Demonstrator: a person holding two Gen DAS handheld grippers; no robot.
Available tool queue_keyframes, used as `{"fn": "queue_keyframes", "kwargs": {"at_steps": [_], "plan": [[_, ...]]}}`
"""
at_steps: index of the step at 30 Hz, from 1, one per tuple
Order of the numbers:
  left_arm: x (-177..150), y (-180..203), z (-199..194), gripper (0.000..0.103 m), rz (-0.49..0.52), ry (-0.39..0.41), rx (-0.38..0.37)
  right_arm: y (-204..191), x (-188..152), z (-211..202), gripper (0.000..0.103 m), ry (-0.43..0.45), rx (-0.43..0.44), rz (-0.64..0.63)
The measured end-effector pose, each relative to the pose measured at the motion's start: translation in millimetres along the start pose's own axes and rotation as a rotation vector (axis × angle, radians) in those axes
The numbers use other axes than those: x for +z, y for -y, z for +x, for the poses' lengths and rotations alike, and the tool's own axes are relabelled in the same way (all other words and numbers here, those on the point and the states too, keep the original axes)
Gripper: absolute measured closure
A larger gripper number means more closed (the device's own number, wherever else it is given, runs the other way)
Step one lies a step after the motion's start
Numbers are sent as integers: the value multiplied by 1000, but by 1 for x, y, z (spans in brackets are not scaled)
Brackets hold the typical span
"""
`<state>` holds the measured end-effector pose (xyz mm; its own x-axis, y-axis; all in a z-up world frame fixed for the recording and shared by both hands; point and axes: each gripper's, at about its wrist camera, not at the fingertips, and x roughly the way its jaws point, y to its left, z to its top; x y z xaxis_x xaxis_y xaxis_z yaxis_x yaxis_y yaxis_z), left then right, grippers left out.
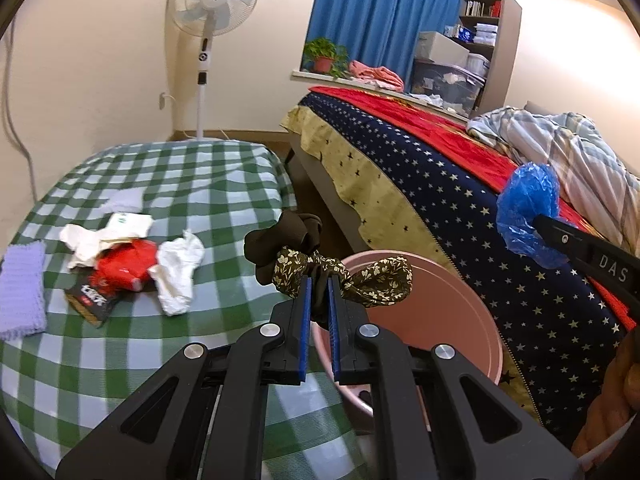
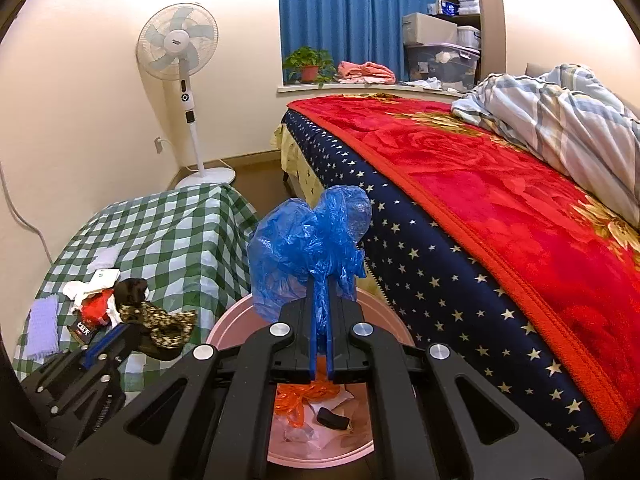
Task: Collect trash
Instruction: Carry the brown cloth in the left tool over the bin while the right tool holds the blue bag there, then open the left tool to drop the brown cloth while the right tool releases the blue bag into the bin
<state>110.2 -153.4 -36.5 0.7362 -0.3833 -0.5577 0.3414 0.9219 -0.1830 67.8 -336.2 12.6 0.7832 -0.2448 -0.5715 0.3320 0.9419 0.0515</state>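
Observation:
My left gripper [image 1: 319, 280] is shut on a dark brown and floral fabric scrunchie [image 1: 320, 266], held at the near rim of the pink bin [image 1: 460, 304]. From the right wrist view, that scrunchie [image 2: 160, 320] hangs left of the bin [image 2: 228, 324]. My right gripper [image 2: 321, 286] is shut on a crumpled blue plastic bag [image 2: 308, 248], held above the bin, which holds orange plastic and paper scraps. The blue bag [image 1: 528, 216] also shows at the right in the left wrist view. White tissues [image 1: 178, 272], a red wrapper [image 1: 124, 268] and a dark packet [image 1: 92, 300] lie on the checked table [image 1: 180, 184].
A bed with a red blanket [image 2: 500, 184] and star-patterned sheet [image 1: 480, 216] runs along the right of the bin. A standing fan [image 1: 212, 12] is by the far wall. A purple cloth [image 1: 22, 292] lies at the table's left edge. A person's hand [image 1: 616, 400] shows bottom right.

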Motion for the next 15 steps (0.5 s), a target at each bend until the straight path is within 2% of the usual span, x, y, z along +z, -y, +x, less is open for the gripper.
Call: {"fn": "queue_keyframes", "kwargs": {"at_steps": [13, 15], "plan": [[-7, 27, 29, 95, 18, -54, -71, 19, -2, 8, 100, -30, -40, 38], [-8, 29, 33, 94, 12, -69, -98, 21, -2, 10, 96, -39, -42, 47]]}}
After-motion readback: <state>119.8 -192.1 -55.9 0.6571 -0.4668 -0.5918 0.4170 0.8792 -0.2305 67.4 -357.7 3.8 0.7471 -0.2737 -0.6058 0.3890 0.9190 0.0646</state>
